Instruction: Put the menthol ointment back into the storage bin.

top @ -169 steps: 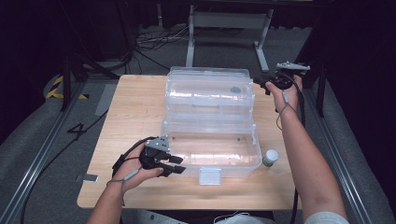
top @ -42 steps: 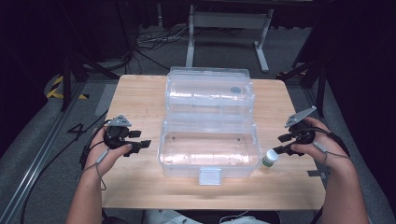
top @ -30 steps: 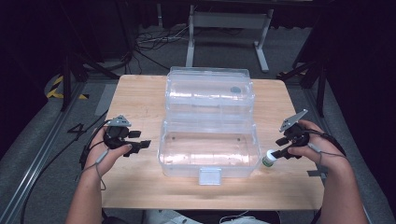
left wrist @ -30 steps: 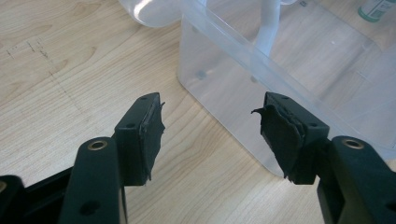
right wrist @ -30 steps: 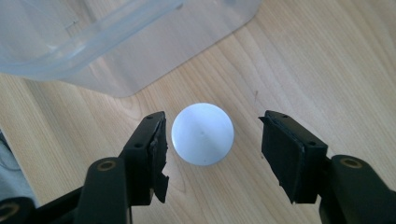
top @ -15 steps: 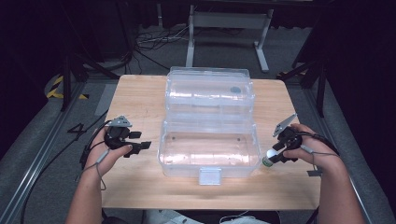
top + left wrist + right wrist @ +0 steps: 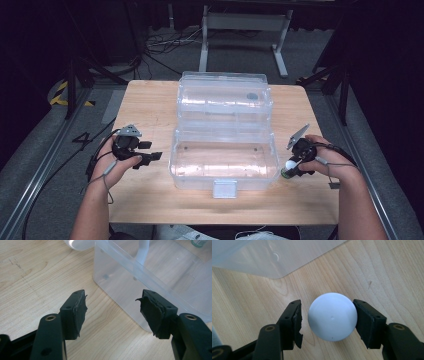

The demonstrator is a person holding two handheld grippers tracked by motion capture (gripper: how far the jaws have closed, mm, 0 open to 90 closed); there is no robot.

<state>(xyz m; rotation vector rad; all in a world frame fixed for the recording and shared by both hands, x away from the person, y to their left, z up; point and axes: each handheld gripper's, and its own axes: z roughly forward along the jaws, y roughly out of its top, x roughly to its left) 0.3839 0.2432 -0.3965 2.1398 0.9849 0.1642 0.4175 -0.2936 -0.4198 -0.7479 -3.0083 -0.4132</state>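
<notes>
A clear plastic box (image 7: pixel 222 176) sits mid-table with its lid (image 7: pixel 225 97) folded back. Just right of its front corner stands a small green bottle with a round white cap (image 7: pixel 289 164). My right gripper (image 7: pixel 292 167) is down over that cap. In the right gripper view the cap (image 7: pixel 332 316) lies between the jaws of the gripper (image 7: pixel 327 308): the right jaw touches it and the left jaw stands a small gap off. My left gripper (image 7: pixel 153 151) hangs open left of the box, and nothing lies between the jaws in its own view (image 7: pixel 113 298).
The box wall (image 7: pixel 155 267) is close ahead of the left jaws. A white latch (image 7: pixel 224 188) juts from the box front. Bare wood table (image 7: pixel 150 105) lies left and behind. Cables and a metal stand (image 7: pixel 240 30) are on the floor beyond.
My right gripper has slid left and down until its jaws straddle the bottle cap. The left gripper has stayed where it was over the last second.
</notes>
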